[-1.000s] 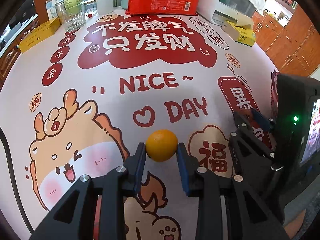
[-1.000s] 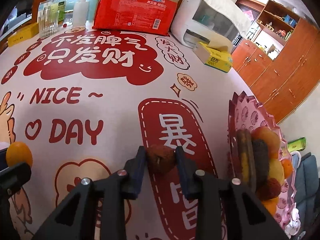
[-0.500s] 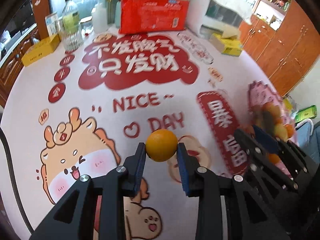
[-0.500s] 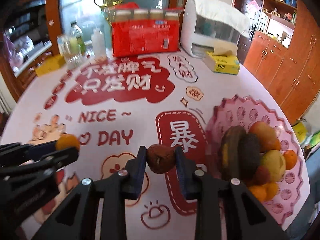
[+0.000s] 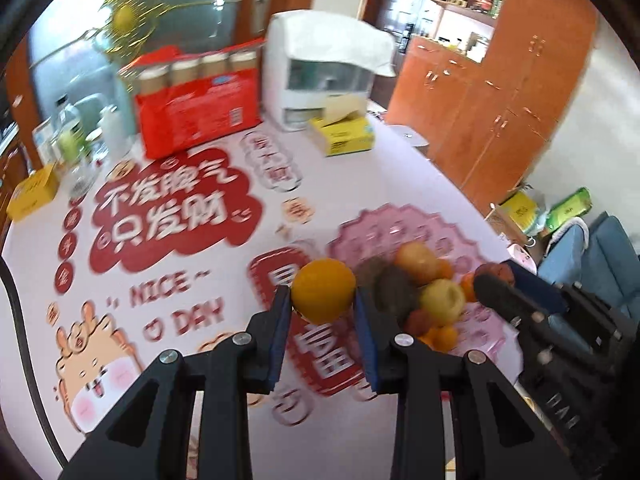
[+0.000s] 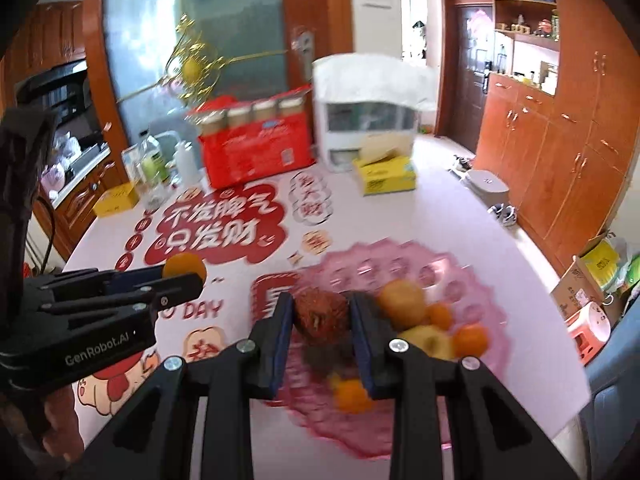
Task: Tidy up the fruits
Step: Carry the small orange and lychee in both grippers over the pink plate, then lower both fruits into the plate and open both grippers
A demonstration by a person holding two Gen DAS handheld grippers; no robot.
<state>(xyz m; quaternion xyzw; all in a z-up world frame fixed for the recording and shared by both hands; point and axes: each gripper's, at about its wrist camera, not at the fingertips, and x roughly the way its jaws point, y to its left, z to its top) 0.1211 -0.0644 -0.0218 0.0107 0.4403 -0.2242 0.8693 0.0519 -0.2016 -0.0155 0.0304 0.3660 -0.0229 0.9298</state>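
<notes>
My left gripper is shut on an orange and holds it in the air, left of the pink scalloped plate. It also shows in the right wrist view. My right gripper is shut on a brown-red rough fruit, raised above the pink plate. The plate holds several fruits: a yellow-green apple, a dark avocado, small oranges. The right gripper shows at the right of the left wrist view.
At the back of the table stand a red pack of paper cups, a white dispenser, a yellow tissue box, bottles and a yellow box. Wooden cabinets stand right of the table.
Both grippers have risen and swung right towards the pink plate, each still holding its fruit. The right gripper now hangs over the plate.
</notes>
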